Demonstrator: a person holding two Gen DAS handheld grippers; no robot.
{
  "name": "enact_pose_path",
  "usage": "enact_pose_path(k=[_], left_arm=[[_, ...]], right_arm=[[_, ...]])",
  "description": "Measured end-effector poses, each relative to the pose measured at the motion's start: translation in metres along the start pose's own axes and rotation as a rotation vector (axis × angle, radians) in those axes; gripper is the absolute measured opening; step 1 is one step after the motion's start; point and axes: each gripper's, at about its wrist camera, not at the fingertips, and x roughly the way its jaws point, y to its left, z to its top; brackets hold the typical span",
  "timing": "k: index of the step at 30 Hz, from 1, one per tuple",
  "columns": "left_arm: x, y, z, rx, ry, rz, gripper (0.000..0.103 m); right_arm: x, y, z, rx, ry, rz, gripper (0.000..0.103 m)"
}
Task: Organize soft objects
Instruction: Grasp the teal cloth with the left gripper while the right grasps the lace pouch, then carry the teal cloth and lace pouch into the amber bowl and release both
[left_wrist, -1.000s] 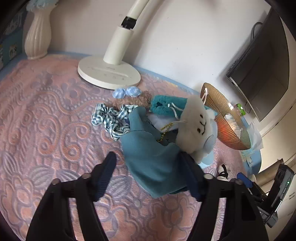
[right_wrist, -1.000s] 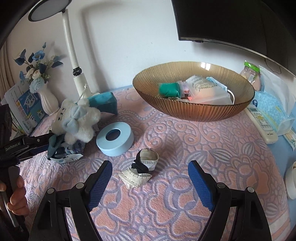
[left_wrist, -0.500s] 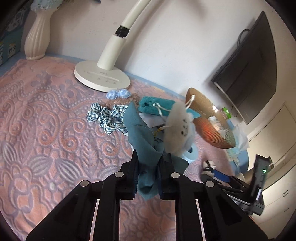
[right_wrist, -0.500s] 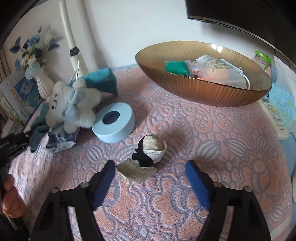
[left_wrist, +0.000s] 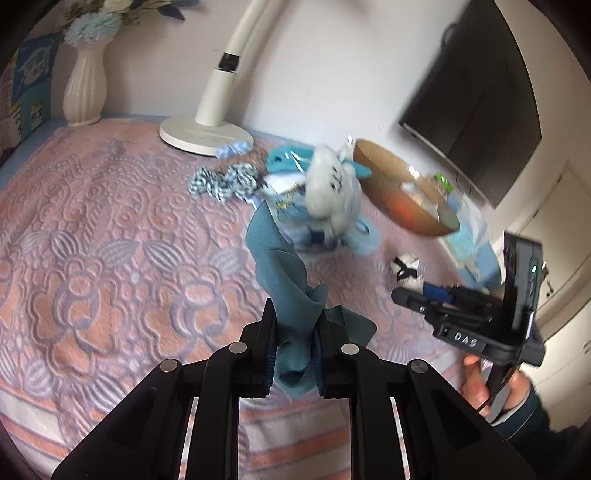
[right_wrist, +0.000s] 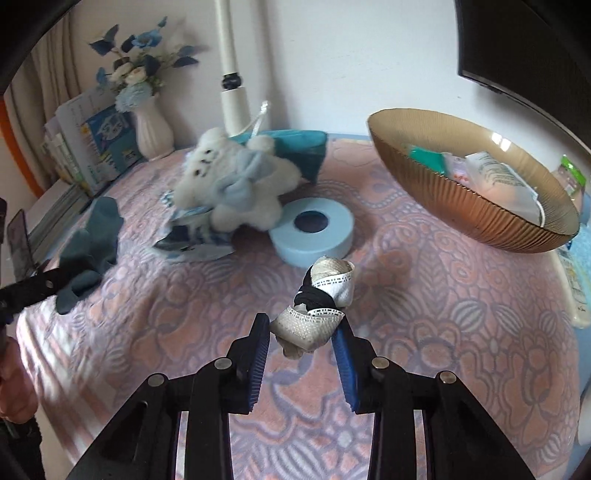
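My left gripper is shut on a teal-blue cloth and holds it lifted off the pink patterned bedspread; the cloth also shows in the right wrist view. A white plush toy lies on a blue-and-white cloth beyond it, also seen in the right wrist view. My right gripper is partly closed around a cream-and-black rolled sock; the jaws flank its near end with a small gap. The sock also shows in the left wrist view.
A light blue ring lies beside the plush. An amber ribbed bowl with packets stands at the right. A white lamp base, a checked scrunchie, a teal pouch and a white vase are at the back.
My left gripper closed on the teal cloth and pulled it up and away from the plush. My right gripper moved down to the rolled sock and narrowed around it.
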Motion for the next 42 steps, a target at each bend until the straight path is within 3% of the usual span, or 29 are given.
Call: enact_pose_path(k=[3, 5, 6, 7, 9, 14, 16, 18, 20, 22, 23, 32, 37, 42], left_arm=[[0.007, -0.008, -0.011, 0.05, 0.038, 0.021, 0.014], [0.016, -0.01, -0.017, 0.063, 0.076, 0.056, 0.015], [0.02, -0.01, -0.02, 0.064, 0.092, 0.075, 0.018], [0.023, -0.009, -0.023, 0.061, 0.108, 0.102, 0.031], [0.023, -0.007, -0.027, 0.049, 0.099, 0.119, 0.034], [0.019, -0.006, -0.027, 0.025, 0.085, 0.149, 0.057], [0.018, -0.005, -0.027, 0.02, 0.077, 0.155, 0.057], [0.019, -0.006, -0.027, 0.017, 0.069, 0.157, 0.055], [0.024, -0.013, -0.026, 0.03, 0.069, 0.177, 0.04], [0.026, -0.019, -0.027, 0.056, 0.071, 0.188, 0.021], [0.026, -0.023, -0.028, 0.071, 0.07, 0.196, 0.014], [-0.008, -0.07, -0.002, 0.174, -0.038, 0.13, 0.011], [-0.012, -0.104, 0.036, 0.224, -0.079, 0.073, 0.011], [0.006, -0.131, 0.081, 0.217, -0.106, 0.065, 0.011]], right_arm=[[-0.006, 0.009, -0.01, -0.041, 0.019, 0.024, 0.036], [-0.001, 0.011, -0.013, -0.052, 0.05, 0.025, 0.048], [-0.001, 0.011, -0.017, -0.05, 0.065, 0.021, 0.058], [-0.002, 0.01, -0.021, -0.047, 0.07, 0.017, 0.06], [-0.004, 0.01, -0.026, -0.043, 0.071, 0.007, 0.061], [-0.009, 0.008, -0.037, 0.064, 0.063, 0.018, 0.071], [-0.008, 0.007, -0.032, 0.124, 0.075, 0.001, 0.071], [-0.004, 0.004, -0.023, 0.173, 0.096, -0.018, 0.069], [0.001, 0.003, -0.015, 0.207, 0.105, -0.055, 0.053], [0.007, 0.011, -0.01, 0.172, 0.1, -0.112, 0.029], [0.007, 0.015, -0.01, 0.151, 0.094, -0.133, 0.022], [-0.026, 0.019, -0.004, 0.1, -0.024, -0.076, 0.022], [-0.056, -0.011, 0.015, 0.159, -0.088, -0.068, 0.022], [-0.085, -0.054, 0.04, 0.235, -0.156, -0.062, 0.022]])
